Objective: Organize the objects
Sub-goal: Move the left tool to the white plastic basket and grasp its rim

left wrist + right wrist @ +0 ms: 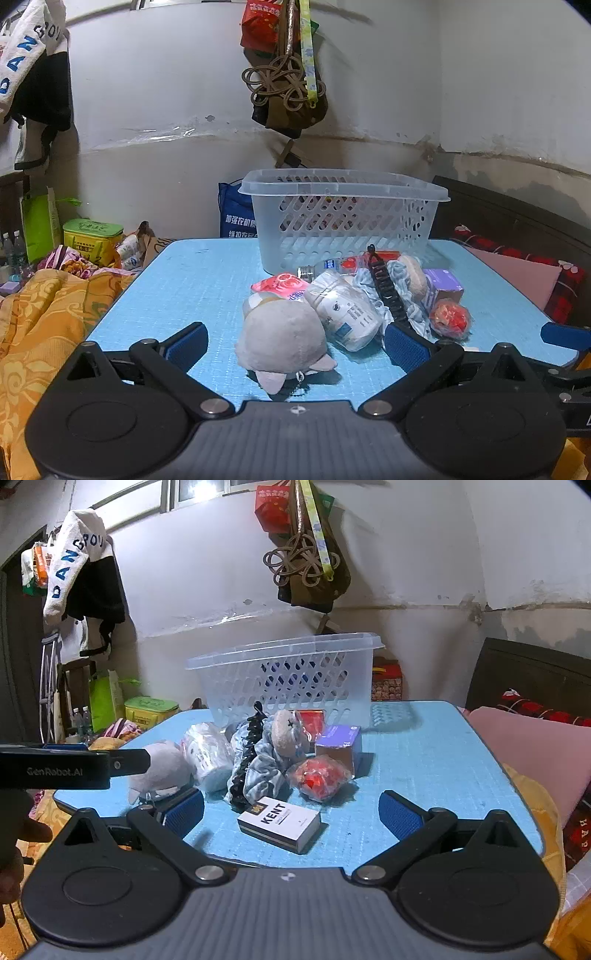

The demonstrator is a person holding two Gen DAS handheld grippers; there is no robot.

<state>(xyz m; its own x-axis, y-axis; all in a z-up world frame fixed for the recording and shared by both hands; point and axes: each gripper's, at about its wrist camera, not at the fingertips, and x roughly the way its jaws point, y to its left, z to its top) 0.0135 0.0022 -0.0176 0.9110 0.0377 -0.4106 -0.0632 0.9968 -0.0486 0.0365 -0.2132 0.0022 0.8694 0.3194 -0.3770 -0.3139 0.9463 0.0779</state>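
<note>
A pile of objects lies on the blue table [177, 291] in front of a clear plastic basket [343, 221]. My left gripper [295, 343] is open, its blue pads either side of a grey plush toy [282, 336]. Next to the toy lie a white wrapped bottle [347, 310], a black hair claw [386, 288], a purple box [441, 290] and a red wrapped ball [450, 317]. My right gripper [291, 814] is open around a white KENT box [279, 825]. The basket [288, 679] stands behind the pile in the right wrist view.
An orange patterned blanket [40, 325] lies left of the table. A pink cushion [535, 749] and dark headboard [532, 672] are on the right. Bags [288, 74] hang on the wall above the basket. The left gripper's body [70, 766] reaches in from the left of the right wrist view.
</note>
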